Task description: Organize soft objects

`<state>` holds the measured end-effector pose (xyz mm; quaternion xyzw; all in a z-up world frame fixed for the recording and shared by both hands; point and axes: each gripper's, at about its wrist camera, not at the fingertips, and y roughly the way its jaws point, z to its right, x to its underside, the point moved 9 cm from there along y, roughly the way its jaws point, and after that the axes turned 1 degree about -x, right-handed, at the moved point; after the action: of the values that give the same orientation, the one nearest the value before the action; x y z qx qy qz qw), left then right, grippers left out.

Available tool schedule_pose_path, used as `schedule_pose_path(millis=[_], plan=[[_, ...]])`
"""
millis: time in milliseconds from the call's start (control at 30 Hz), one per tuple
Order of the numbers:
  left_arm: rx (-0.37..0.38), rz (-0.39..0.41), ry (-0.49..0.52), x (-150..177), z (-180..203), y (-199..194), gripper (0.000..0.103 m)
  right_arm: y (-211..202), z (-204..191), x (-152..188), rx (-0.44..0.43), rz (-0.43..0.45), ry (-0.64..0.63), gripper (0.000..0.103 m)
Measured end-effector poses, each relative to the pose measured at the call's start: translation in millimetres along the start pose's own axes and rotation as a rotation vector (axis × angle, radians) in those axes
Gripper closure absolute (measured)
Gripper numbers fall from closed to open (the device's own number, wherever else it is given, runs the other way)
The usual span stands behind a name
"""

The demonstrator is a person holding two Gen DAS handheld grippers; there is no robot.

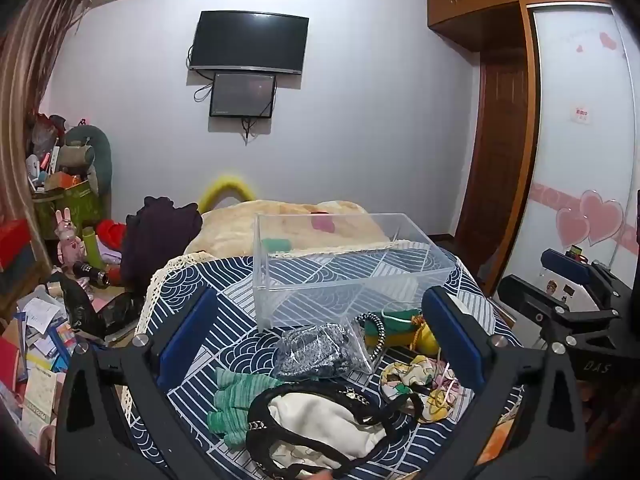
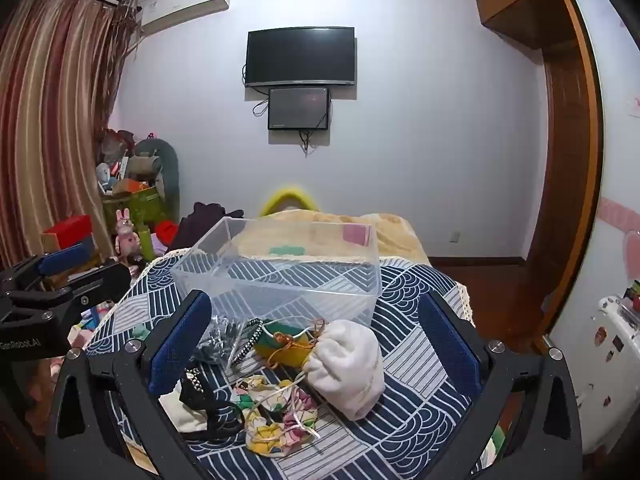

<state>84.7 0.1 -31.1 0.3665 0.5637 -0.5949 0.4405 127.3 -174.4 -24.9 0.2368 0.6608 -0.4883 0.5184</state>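
Note:
A clear plastic box (image 1: 348,268) (image 2: 280,276) stands on a blue-and-white patterned cloth (image 1: 224,276); nothing shows inside it. In front of it lie soft items: a clear bag of dark fabric (image 1: 320,350), a green knit piece (image 1: 236,396), a cream pouch with a black strap (image 1: 320,424), a floral scrunchie (image 2: 276,420), a yellow-green pouch (image 2: 284,344) and a white drawstring pouch (image 2: 348,364). My left gripper (image 1: 320,334) is open above the left items, holding nothing. My right gripper (image 2: 316,344) is open above the right items, holding nothing.
A beige blanket (image 1: 288,224) lies behind the box. Dark clothes (image 1: 160,232) and cluttered papers and toys (image 1: 44,320) fill the left floor. A wardrobe (image 1: 580,120) stands right. Two screens (image 2: 300,56) hang on the far wall.

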Motion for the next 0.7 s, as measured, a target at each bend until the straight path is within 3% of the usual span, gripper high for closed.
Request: schedule_pose_path(millis=[700], plan=[[0.043, 0.015, 0.031, 0.3, 10.5, -4.1, 0.0, -1.0, -0.5, -1.4, 0.002, 0.005, 0.008, 0.0]])
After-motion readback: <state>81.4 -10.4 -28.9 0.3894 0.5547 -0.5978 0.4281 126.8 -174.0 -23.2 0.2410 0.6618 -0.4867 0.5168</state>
